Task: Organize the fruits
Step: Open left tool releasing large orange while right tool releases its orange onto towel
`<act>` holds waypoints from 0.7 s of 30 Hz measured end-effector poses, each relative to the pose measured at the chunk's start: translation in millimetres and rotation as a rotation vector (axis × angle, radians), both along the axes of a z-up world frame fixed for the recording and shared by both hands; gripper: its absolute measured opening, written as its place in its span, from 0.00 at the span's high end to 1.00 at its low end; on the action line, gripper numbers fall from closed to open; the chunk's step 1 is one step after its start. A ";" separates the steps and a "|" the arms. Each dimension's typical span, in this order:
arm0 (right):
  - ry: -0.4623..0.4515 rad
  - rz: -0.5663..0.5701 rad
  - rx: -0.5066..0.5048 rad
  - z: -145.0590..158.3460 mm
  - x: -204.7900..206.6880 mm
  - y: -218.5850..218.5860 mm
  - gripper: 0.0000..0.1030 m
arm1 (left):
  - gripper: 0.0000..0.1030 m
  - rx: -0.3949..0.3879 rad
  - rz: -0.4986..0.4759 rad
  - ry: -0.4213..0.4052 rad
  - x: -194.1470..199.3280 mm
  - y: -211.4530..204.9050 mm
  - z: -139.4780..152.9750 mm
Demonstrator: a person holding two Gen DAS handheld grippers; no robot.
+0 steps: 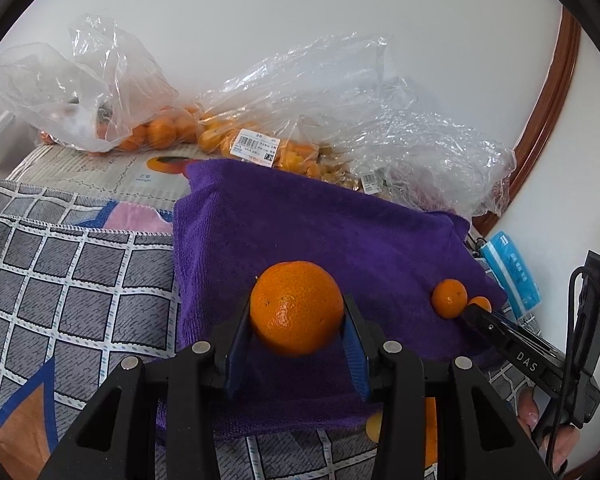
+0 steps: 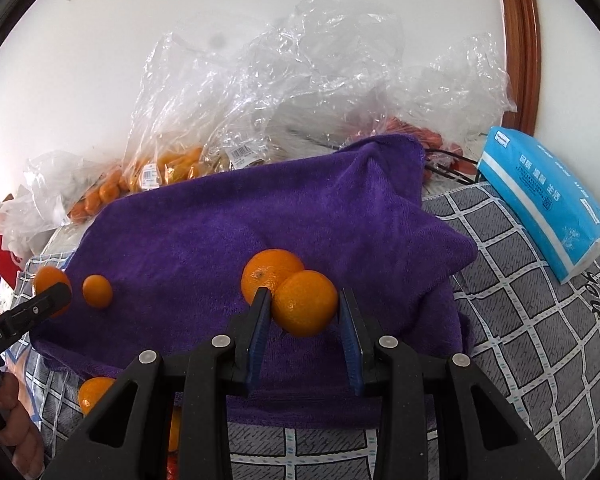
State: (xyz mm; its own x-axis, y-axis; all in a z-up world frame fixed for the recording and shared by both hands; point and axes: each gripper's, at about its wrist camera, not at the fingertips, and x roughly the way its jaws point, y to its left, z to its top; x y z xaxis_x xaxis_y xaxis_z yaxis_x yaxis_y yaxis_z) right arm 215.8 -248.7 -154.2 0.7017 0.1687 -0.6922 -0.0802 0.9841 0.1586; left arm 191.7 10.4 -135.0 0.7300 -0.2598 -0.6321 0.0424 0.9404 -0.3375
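Two handheld tools work over a purple towel (image 1: pixel 320 232) spread on a desk covered with a grey checked cloth (image 1: pixel 60 280).

At far left, clear plastic bags (image 1: pixel 100 92) of small oranges sit against the wall, untouched. Moving right, the left tool (image 1: pixel 296 344) is closed on a large orange (image 1: pixel 296 308), its blue pads (image 1: pixel 236 352) pressed to the fruit's two sides at its widest part, just above the towel.

Further right, a small orange (image 1: pixel 449 298) rests on the towel near its edge.

Beyond it, the right tool (image 2: pixel 304 316) has a medium orange (image 2: pixel 305 303) between its pads. The left pad touches the fruit, but a thin gap shows at the right pad, so the jaws look slightly parted and not gripping. A second orange (image 2: pixel 270 270) lies touching it from behind.

At far right, a blue tissue pack (image 2: pixel 540 204) lies on the cloth.

The fruit looks firm but yielding, light enough for one tool, with a dimpled peel that should give the pads some purchase. Being round, each piece is likely to roll on the soft towel or squirt out if pinched off-centre. The safest hold appears to be straight across the middle, with modest pressure so the skin does not bruise. The touching pair at right may nudge each other when one is lifted.
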 end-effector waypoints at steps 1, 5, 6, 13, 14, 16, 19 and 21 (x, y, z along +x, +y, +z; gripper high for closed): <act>0.002 0.000 -0.006 -0.7 0.5 0.7 0.67 | 0.61 0.002 -0.002 0.005 0.5 -0.4 -0.8; -0.002 0.003 -0.018 -1.3 0.6 2.2 0.62 | 0.61 0.026 -0.003 0.005 -0.1 -3.9 -1.6; -0.006 0.004 -0.020 -0.8 0.1 2.7 0.59 | 0.61 0.028 -0.003 0.006 0.1 -4.2 -2.0; -0.097 -0.001 -0.034 11.9 -11.6 6.1 0.34 | 0.61 0.045 -0.001 0.006 0.7 -6.3 -2.5; -0.108 -0.010 -0.036 13.4 -12.7 5.8 0.29 | 0.61 0.047 -0.001 0.006 0.9 -6.6 -2.6; -0.127 -0.023 -0.031 16.1 -14.5 4.2 0.25 | 0.61 0.050 -0.001 0.006 1.2 -6.9 -2.3; -0.127 -0.042 -0.024 17.0 -13.8 1.0 0.25 | 0.54 0.047 0.006 -0.017 -1.4 -6.2 1.3; -0.130 -0.050 -0.013 18.7 -14.4 -1.9 0.25 | 0.46 0.050 0.016 -0.052 -5.4 -5.2 6.1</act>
State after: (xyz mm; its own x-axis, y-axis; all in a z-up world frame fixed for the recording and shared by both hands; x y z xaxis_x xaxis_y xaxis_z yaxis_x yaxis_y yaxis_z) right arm 201.5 -250.6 -135.5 0.7930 0.1225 -0.5968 -0.0496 0.9893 0.1372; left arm 186.2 5.2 -128.8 0.7664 -0.2167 -0.6047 0.0432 0.9566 -0.2881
